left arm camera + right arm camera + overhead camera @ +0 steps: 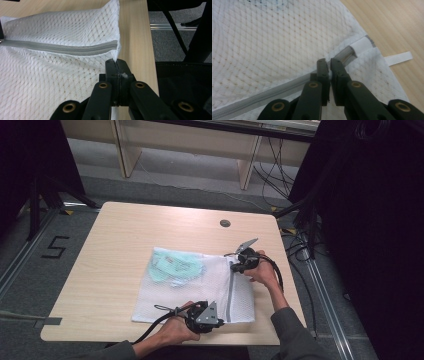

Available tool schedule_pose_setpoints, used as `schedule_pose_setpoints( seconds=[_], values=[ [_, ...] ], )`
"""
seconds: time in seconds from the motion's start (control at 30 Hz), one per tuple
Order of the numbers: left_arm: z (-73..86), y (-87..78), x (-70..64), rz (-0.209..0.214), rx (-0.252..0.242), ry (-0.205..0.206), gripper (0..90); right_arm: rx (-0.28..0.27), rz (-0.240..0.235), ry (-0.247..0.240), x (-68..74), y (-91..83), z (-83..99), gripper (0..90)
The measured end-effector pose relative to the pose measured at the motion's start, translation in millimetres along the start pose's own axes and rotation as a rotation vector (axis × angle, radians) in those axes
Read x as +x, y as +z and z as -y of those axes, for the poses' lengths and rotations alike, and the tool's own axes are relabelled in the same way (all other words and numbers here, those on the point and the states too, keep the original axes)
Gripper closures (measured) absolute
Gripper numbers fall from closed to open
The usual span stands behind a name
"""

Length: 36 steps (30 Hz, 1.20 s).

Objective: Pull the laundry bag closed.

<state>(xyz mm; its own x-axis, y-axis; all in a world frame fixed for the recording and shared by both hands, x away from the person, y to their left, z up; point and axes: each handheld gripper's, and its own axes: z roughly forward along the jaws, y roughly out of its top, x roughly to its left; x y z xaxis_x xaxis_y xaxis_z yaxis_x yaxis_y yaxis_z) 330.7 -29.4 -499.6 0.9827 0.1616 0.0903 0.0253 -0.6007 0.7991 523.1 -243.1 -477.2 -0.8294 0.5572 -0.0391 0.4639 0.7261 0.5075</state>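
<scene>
Holding the mesh bag (192,287) flat on the table (115,250), we pin its near edge with the left gripper (116,65), jaws clamped on the mesh by the zipper (62,47) end, so the right gripper (327,65), nearly closed on what looks like the zipper pull, can work the zipper against tension.

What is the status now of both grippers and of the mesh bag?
Left gripper shut on mesh laundry bag edge at zipper end. Right gripper pinched at zipper's other end. Nothing in the way.
</scene>
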Motion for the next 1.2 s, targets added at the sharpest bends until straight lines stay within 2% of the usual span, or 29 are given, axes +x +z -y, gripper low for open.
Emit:
schedule_pose_setpoints(
  seconds=[0.07,0.1,0.23,0.3,0.33,0.43,0.47,0.53,0.57,0.63,0.67,0.73,0.77,0.83,0.9,0.93,1.03,1.07,1.1,1.13,1.2],
  values=[
    [-0.2,0.4,-0.4,0.008,-0.002,-0.007,89.3,0.000,-0.004,0.003,-1.2,-0.5,-0.4,86.7],
    [0.0,0.6,-1.8,0.008,-0.004,-0.021,89.4,-0.004,0.013,0.000,-2.0,-0.6,-0.6,86.7],
    [0.6,1.4,-2.2,0.004,-0.008,-0.022,89.3,-0.012,0.020,0.004,-5.4,-1.4,-2.2,86.7],
    [1.8,2.4,-0.2,0.002,-0.004,-0.028,89.3,-0.014,0.031,-0.010,-7.4,0.7,-2.7,86.7],
    [3.0,2.9,0.4,0.000,-0.004,-0.034,89.3,-0.009,0.030,0.004,-7.0,1.2,-2.7,86.7],
    [2.4,1.4,-0.2,0.007,-0.002,-0.026,89.3,-0.006,0.035,0.010,-8.1,2.7,-4.2,86.7],
    [2.0,1.2,-1.1,0.006,-0.005,-0.028,89.3,-0.014,0.041,-0.003,-9.4,3.5,-4.7,86.7],
    [1.9,1.3,-1.2,0.004,-0.007,-0.031,89.3,0.000,0.037,0.009,-9.8,2.6,-5.6,86.7],
    [2.0,1.3,-0.8,0.003,-0.005,-0.026,89.3,-0.016,0.045,0.004,-11.5,3.9,-6.1,86.7],
    [2.3,1.7,0.7,-0.001,-0.008,-0.015,89.3,-0.010,0.040,0.012,-11.3,3.8,-6.3,86.7],
    [3.2,2.0,0.5,0.003,-0.003,-0.034,89.3,-0.011,0.043,0.009,-11.5,4.0,-6.4,86.7],
    [4.6,2.9,2.4,-0.003,-0.005,-0.019,89.4,-0.016,0.057,0.004,-13.1,4.6,-6.5,86.7],
    [5.1,2.9,1.4,0.009,-0.001,-0.041,89.3,-0.014,0.054,0.013,-13.4,4.7,-6.6,86.7],
    [5.0,2.8,0.4,0.001,0.000,-0.029,89.4,-0.032,0.066,0.010,-14.6,5.9,-6.7,86.7],
    [4.1,2.4,1.1,0.007,-0.003,-0.035,89.4,-0.025,0.056,-0.006,-16.6,5.0,-7.3,86.7],
    [3.9,1.9,1.6,0.006,-0.007,-0.040,89.4,-0.022,0.066,0.011,-15.5,5.4,-7.3,86.7],
    [4.0,2.0,1.5,0.002,-0.013,-0.042,89.4,-0.023,0.060,0.012,-15.9,6.2,-7.4,86.7],
    [4.2,2.2,1.0,0.012,-0.006,-0.038,89.4,-0.026,0.073,0.009,-16.0,6.3,-7.5,86.7],
    [5.1,3.7,0.7,0.005,-0.004,-0.018,89.4,-0.035,0.080,0.018,-16.1,7.3,-7.5,86.7],
    [5.6,4.0,-0.2,0.012,0.002,-0.038,89.4,-0.026,0.076,0.018,-17.7,6.0,-8.1,86.7],
    [5.2,3.6,0.6,0.014,-0.004,-0.044,89.4,-0.032,0.085,0.004,-18.5,6.4,-8.4,86.7]
  ],
)
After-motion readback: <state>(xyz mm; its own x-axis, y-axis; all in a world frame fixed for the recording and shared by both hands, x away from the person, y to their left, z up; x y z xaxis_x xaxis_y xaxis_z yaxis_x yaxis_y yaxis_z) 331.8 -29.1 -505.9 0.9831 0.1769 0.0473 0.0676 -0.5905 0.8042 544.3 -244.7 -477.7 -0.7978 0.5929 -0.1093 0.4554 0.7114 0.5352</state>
